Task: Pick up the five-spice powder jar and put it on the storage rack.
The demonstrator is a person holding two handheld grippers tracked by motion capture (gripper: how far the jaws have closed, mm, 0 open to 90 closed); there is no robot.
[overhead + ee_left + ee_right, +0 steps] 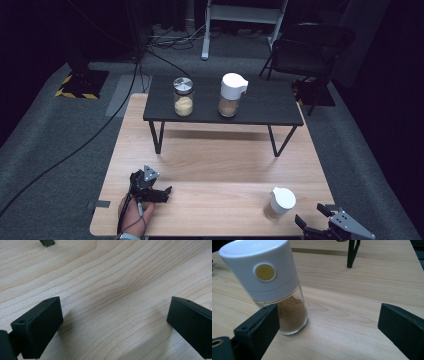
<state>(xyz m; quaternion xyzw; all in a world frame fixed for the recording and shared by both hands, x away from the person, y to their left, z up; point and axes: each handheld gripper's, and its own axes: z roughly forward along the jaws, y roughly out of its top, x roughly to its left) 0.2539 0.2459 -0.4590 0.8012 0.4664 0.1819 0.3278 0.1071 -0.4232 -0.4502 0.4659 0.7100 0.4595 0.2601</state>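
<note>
Right gripper (314,216), lower right corner of the high view: jaws spread wide, grasping nothing; white-capped spice jar (279,203) stands upright just beside it on the light wooden table (215,165), near the left jaw in the right gripper view (284,293). Left gripper (162,194), lower left: jaws released, resting on bare wood. Grey carpet (55,135) surrounds the table; black cables (75,150) cross it. Black shelf (260,102), frame centre, bears a metal-lidded jar (183,96) and a white-capped jar (231,95).
</note>
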